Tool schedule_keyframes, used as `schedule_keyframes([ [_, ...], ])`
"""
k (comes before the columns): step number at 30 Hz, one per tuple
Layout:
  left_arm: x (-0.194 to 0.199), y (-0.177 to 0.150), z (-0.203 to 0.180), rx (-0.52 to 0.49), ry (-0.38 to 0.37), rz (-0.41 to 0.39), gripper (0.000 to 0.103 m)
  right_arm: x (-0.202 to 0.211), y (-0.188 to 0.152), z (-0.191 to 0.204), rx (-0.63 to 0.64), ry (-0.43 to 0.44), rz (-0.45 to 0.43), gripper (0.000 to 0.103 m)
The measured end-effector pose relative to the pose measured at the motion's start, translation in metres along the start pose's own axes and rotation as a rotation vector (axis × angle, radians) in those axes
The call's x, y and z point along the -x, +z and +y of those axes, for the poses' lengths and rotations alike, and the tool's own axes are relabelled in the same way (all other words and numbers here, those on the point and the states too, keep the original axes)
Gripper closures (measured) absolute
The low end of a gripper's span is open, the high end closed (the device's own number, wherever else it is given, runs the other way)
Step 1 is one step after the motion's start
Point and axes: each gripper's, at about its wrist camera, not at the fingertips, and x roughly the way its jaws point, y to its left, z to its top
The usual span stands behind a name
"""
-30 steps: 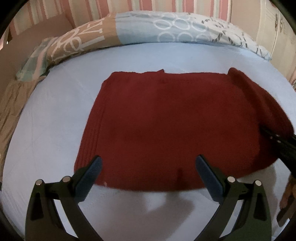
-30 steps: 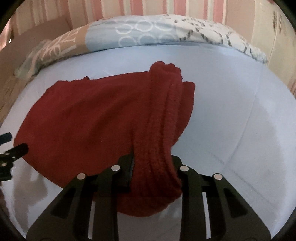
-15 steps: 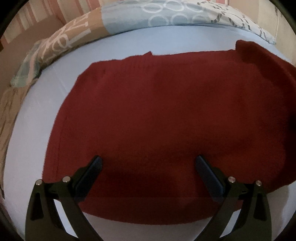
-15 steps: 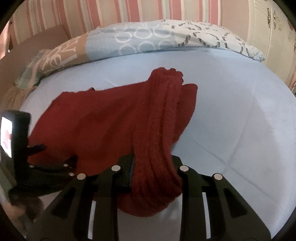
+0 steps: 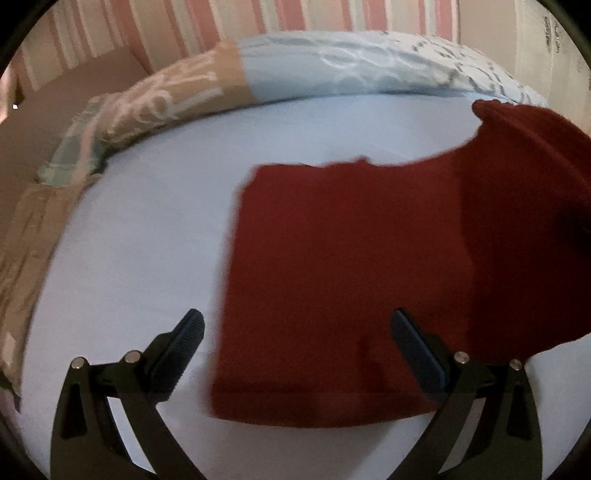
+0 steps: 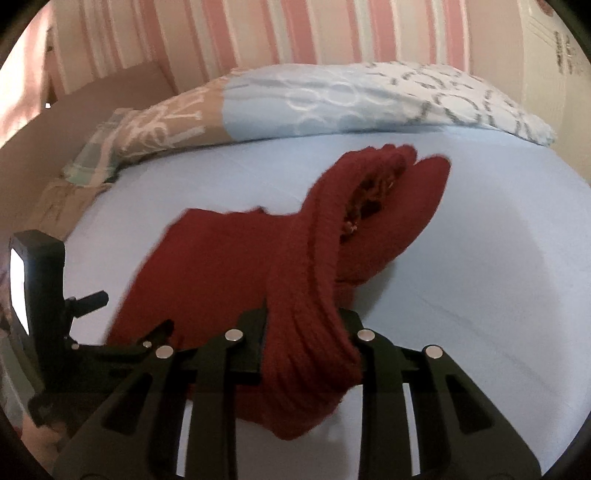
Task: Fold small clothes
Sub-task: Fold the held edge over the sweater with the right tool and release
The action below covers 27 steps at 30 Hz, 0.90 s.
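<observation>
1. Red knit garment [image 5: 332,280]: dark red, ribbed knit. Most of it lies flat on the bed, its near edge just beyond the left claw. One sleeve-like length is lifted off the sheet on the right side and runs up to the right claw; seen from the right wrist [image 6: 306,306], this length hangs bunched in thick folds, with a lobe of cloth drooping below the grip.

2. Right claw [image 6: 308,350]: nearly closed, pads pressed on the bunched knit from both sides. Fabric fills the gap between the fingers [image 6: 251,343]. The claw is raised above the sheet and points downward at a slant.

3. Left claw [image 5: 295,332]: spread wide, nothing between its fingers [image 5: 184,339]. It hovers over the near edge of the garment, one finger above bare sheet, the other above red cloth. Whether either tip touches the fabric cannot be told. The same tool shows at the left edge of the right wrist view [image 6: 122,343], with a lit screen on its body.

4. Bed [image 5: 140,258]: pale blue sheet, smooth, bearing the garment.

5. Duvet [image 6: 332,99]: rolled along the far side of the bed; tan, pale blue and white panels with ring and letter patterns.

6. Wall [image 6: 295,33]: pink, white and cream vertical stripes behind the bed.
</observation>
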Motion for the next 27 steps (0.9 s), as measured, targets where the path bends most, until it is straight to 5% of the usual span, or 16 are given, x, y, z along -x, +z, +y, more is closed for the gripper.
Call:
schedule_keyframes([
  [7,0.009,-0.009,0.086,0.097,0.056,-0.012,0.002,-0.029,0.01,0.088,0.107,0.061,0.042,0.079],
  [14,0.011,-0.043,0.137,0.143,0.11,0.02,0.002,-0.098,-0.022,0.172,0.228,0.054,0.22,0.079],
  [19,0.011,-0.057,0.143,0.134,0.11,0.03,0.002,-0.1,-0.022,0.174,0.206,0.07,0.225,0.071],
  [27,0.014,-0.041,0.134,0.127,0.065,0.022,0.002,-0.043,-0.011,0.141,0.103,0.16,0.209,0.056],
])
